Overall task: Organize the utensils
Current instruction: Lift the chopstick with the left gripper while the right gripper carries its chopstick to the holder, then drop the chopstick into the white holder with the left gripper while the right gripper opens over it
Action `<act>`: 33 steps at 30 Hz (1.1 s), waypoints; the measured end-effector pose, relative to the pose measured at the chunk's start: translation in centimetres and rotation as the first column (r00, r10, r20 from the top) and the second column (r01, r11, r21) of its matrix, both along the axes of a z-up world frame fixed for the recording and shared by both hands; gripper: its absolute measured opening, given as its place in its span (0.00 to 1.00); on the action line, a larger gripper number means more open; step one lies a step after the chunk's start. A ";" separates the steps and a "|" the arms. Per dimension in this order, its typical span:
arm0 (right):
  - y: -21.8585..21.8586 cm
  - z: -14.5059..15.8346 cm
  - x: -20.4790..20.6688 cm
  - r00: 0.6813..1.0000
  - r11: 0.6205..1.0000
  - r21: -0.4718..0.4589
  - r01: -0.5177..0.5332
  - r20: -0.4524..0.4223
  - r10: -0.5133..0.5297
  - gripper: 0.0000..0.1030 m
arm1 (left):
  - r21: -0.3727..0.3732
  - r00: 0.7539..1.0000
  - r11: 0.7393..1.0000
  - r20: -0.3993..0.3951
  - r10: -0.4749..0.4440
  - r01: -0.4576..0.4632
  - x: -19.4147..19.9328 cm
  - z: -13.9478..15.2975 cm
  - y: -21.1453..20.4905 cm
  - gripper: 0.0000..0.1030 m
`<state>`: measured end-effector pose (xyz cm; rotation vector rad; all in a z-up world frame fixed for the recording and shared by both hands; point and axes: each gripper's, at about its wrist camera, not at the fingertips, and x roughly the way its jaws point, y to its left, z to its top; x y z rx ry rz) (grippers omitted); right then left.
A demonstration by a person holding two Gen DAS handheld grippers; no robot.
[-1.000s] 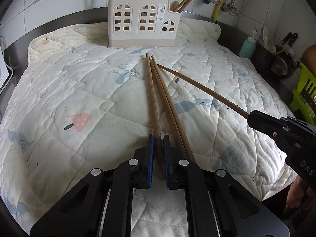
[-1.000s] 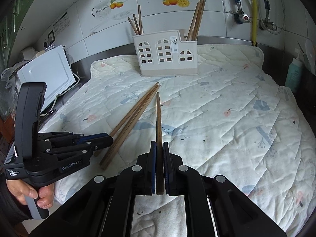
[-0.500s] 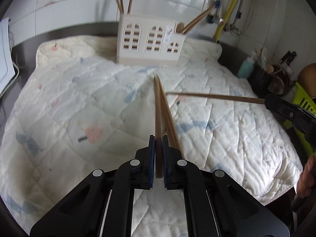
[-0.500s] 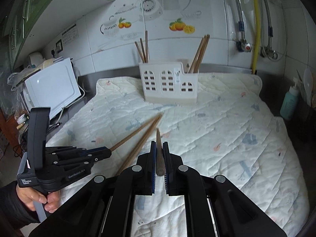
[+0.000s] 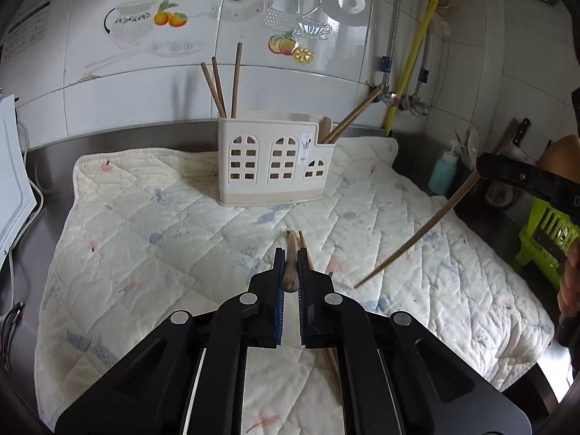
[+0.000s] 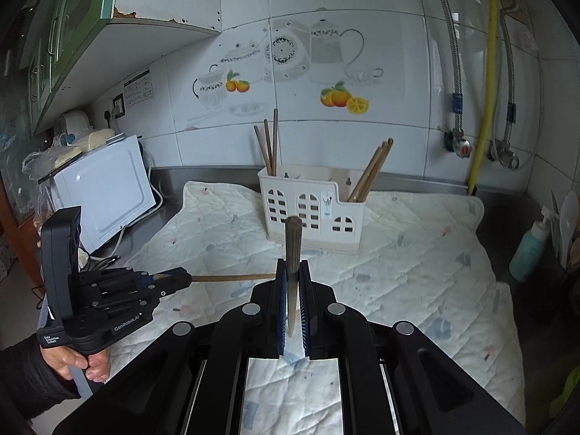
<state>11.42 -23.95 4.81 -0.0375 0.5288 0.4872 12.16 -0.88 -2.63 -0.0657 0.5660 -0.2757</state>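
Observation:
A white utensil holder [image 5: 273,161] with arched cut-outs stands at the back of the quilted mat [image 5: 152,239]; it also shows in the right wrist view [image 6: 311,214]. Chopsticks stand in its left and right compartments. My left gripper [image 5: 290,266] is shut on a wooden chopstick [image 5: 290,268] held above the mat. My right gripper [image 6: 293,279] is shut on another chopstick [image 6: 293,250], tilted upward. In the left wrist view that chopstick [image 5: 417,235] slants down from the right gripper's body [image 5: 525,177]. Loose chopsticks [image 5: 304,244] lie on the mat beneath the left gripper.
A white appliance [image 6: 105,195] stands left of the mat. A teal bottle [image 6: 529,250] and utensils sit at the right. A green basket [image 5: 547,232] is at the far right. A yellow pipe [image 6: 485,83] and hoses run down the tiled wall.
Both grippers have lifted their chopsticks off the mat and tipped upward. The holder and wall now fill more of both views.

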 end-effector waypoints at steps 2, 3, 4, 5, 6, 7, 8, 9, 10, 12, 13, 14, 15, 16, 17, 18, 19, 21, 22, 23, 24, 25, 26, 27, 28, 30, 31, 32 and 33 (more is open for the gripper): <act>0.2 0.9 0.6 1.000 1.000 -0.011 -0.012 0.005 0.012 0.06 | 0.001 1.000 1.000 0.007 -0.005 0.005 0.3 0.7 0.2 0.05; 0.3 1.4 1.0 1.000 1.000 -0.016 -0.016 0.011 0.016 0.06 | 0.002 1.000 1.000 0.011 -0.006 0.006 0.5 1.2 0.3 0.05; 0.4 2.2 1.6 1.000 0.999 -0.022 -0.025 0.016 0.025 0.06 | 0.002 1.000 1.000 0.013 -0.009 0.009 0.6 1.5 0.4 0.05; 0.5 2.6 1.9 0.999 0.999 -0.024 -0.029 0.018 0.029 0.06 | 0.004 1.000 1.000 0.021 -0.010 0.010 0.9 2.1 0.5 0.05; 0.7 3.4 2.6 0.999 0.999 -0.029 -0.034 0.023 0.034 0.06 | 0.006 1.000 1.000 0.027 -0.012 0.012 1.1 2.6 0.5 0.05; 0.8 4.0 3.2 0.999 0.999 -0.032 -0.038 0.027 0.038 0.06 | 0.010 0.999 1.000 0.032 -0.016 0.015 1.2 3.0 0.6 0.05; 0.9 4.5 3.7 0.999 0.999 -0.031 -0.042 0.029 0.043 0.06 | 0.021 0.999 1.000 0.040 -0.020 0.019 1.5 3.7 0.5 0.05; 1.0 5.2 4.4 0.999 0.999 -0.032 -0.044 0.031 0.045 0.06 | 0.029 0.999 0.999 0.045 -0.021 0.020 1.8 4.2 0.5 0.05; 1.1 5.7 5.0 0.998 0.998 -0.036 -0.042 0.035 0.043 0.06 | 0.033 0.999 0.999 0.049 -0.022 0.021 2.1 4.6 0.5 0.05; 1.3 7.0 6.3 0.998 0.999 -0.039 -0.032 0.053 0.034 0.06 | 0.040 0.998 0.999 0.059 -0.029 0.026 2.8 5.5 0.5 0.05; 1.4 7.9 7.2 0.997 0.999 -0.039 -0.022 0.068 0.025 0.06 | 0.044 0.998 0.999 0.062 -0.030 0.028 3.0 5.9 0.5 0.05; 1.4 8.5 7.7 0.997 0.999 -0.035 -0.017 0.075 0.020 0.06 | 0.049 0.997 0.998 0.066 -0.033 0.029 3.4 6.2 0.5 0.05; 1.5 9.1 8.4 0.996 0.999 -0.032 -0.009 0.087 0.012 0.06 | 0.055 0.997 0.998 0.069 -0.036 0.032 3.7 6.6 0.5 0.05; 1.6 9.8 9.1 0.994 0.999 -0.035 0.006 0.107 -0.002 0.06 | 0.062 0.997 0.998 0.073 -0.037 0.033 4.0 6.8 0.5 0.05; 1.7 10.4 10.0 0.993 0.999 -0.038 0.018 0.120 -0.013 0.06 | 0.066 0.996 0.997 0.074 -0.040 0.035 4.3 7.1 0.5 0.05; 1.8 10.9 10.9 0.992 0.999 -0.031 0.029 0.127 -0.025 0.06 | 0.068 0.996 0.997 0.075 -0.041 0.036 4.6 7.3 0.5 0.05; 1.7 11.3 11.5 0.991 0.999 -0.024 0.035 0.130 -0.032 0.06 | 0.068 0.996 0.997 0.076 -0.042 0.036 4.8 7.6 0.5 0.05; 1.9 12.0 13.2 0.987 0.998 -0.025 0.065 0.146 -0.061 0.06 | 0.073 0.995 0.997 0.087 -0.043 0.037 5.3 8.3 0.5 0.05; 2.0 12.1 13.9 0.987 0.997 -0.023 0.074 0.145 -0.070 0.06 | 0.074 0.995 0.997 0.092 -0.044 0.037 5.5 8.6 0.5 0.05; 2.0 12.1 14.6 0.987 0.996 -0.021 0.082 0.141 -0.078 0.06 | 0.076 0.994 0.996 0.099 -0.044 0.036 5.7 9.0 0.6 0.05; 2.1 12.0 15.6 0.986 0.995 -0.024 0.100 0.139 -0.096 0.06 | 0.077 0.994 0.996 0.105 -0.042 0.034 6.0 9.4 0.6 0.05; 2.1 11.9 16.2 0.986 0.994 -0.024 0.106 0.134 -0.102 0.06 | 0.077 0.993 0.996 0.111 -0.042 0.034 6.2 9.7 0.7 0.05; 2.2 11.6 16.9 0.987 0.994 -0.024 0.109 0.121 -0.105 0.06 | 0.075 0.992 0.997 0.120 -0.043 0.034 6.5 10.3 0.7 0.05; 2.3 11.1 17.9 0.988 0.993 -0.025 0.116 0.104 -0.113 0.06 | 0.077 0.991 0.997 0.131 -0.041 0.031 6.8 10.8 0.7 0.05; 2.3 10.8 18.5 0.989 0.992 -0.027 0.119 0.093 -0.116 0.06 | 0.078 0.990 0.997 0.138 -0.039 0.028 7.0 11.2 0.8 0.05; 2.5 9.7 19.7 0.990 0.991 -0.036 0.125 0.068 -0.123 0.06 | 0.066 0.986 0.998 0.165 -0.036 0.025 7.6 12.7 0.9 0.05; 2.7 9.1 20.3 0.991 0.991 -0.043 0.128 0.056 -0.125 0.06 | 0.064 0.983 0.998 0.179 -0.034 0.023 7.9 13.3 0.9 0.05; 2.8 8.7 20.6 0.991 0.991 -0.047 0.126 0.048 -0.124 0.06 | 0.064 0.980 0.998 0.197 -0.034 0.022 8.1 14.0 0.9 0.05; 2.9 8.2 21.0 0.992 0.991 -0.052 0.125 0.038 -0.123 0.06 | 0.065 0.976 0.998 0.217 -0.033 0.020 8.3 14.8 0.8 0.05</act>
